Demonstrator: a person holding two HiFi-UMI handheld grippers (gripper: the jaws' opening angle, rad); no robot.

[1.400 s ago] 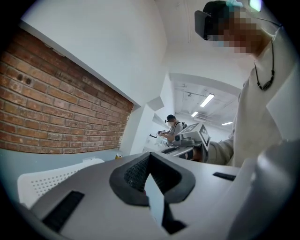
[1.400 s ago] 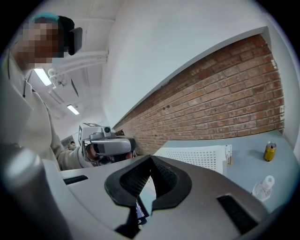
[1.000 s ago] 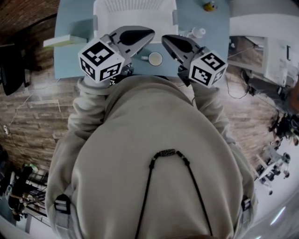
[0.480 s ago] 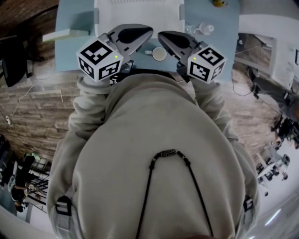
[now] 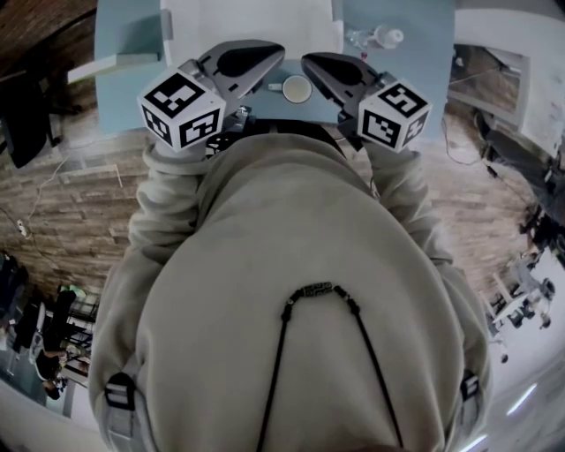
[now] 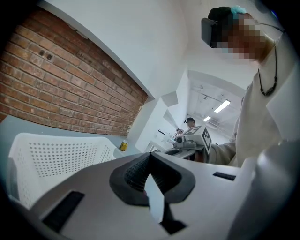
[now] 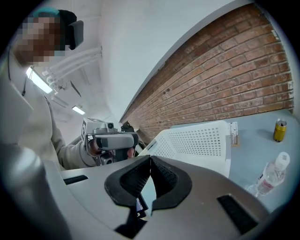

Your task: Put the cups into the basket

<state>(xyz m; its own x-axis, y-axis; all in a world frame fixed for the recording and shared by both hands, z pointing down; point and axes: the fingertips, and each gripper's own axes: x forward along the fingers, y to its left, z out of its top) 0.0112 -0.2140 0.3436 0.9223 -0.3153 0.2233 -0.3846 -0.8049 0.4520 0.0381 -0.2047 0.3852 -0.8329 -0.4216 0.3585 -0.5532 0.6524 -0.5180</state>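
White on pale blue: a single cup (image 5: 297, 88), upright, mouth to the ceiling, near the front edge of the table (image 5: 424, 44), small handle toward the person's left. Directly beyond it, on the far side, the white perforated basket (image 5: 252, 18).

Held above, noses nearly meeting: left gripper (image 5: 269, 64) and right gripper (image 5: 316, 69), with the cup just below and slightly on the body side of the gap between them. Both pressed together on nothing, ridged pads flat against each other in each gripper view, no cup between. Neither touching the cup.

Off to the right, well apart from the action, a clear plastic bottle (image 5: 381, 37). Seen only from the grippers, a yellow can (image 7: 280, 130) farther along the table.

Judged from above, about equally close to both hands, perhaps a shade nearer the right, though with the handle turned to the left side.

Needed before any lift: spreading one pair of jaws, dropping down and a little back over the rim, closing, then carrying forward, away from the body, into the basket. No other cups in sight.
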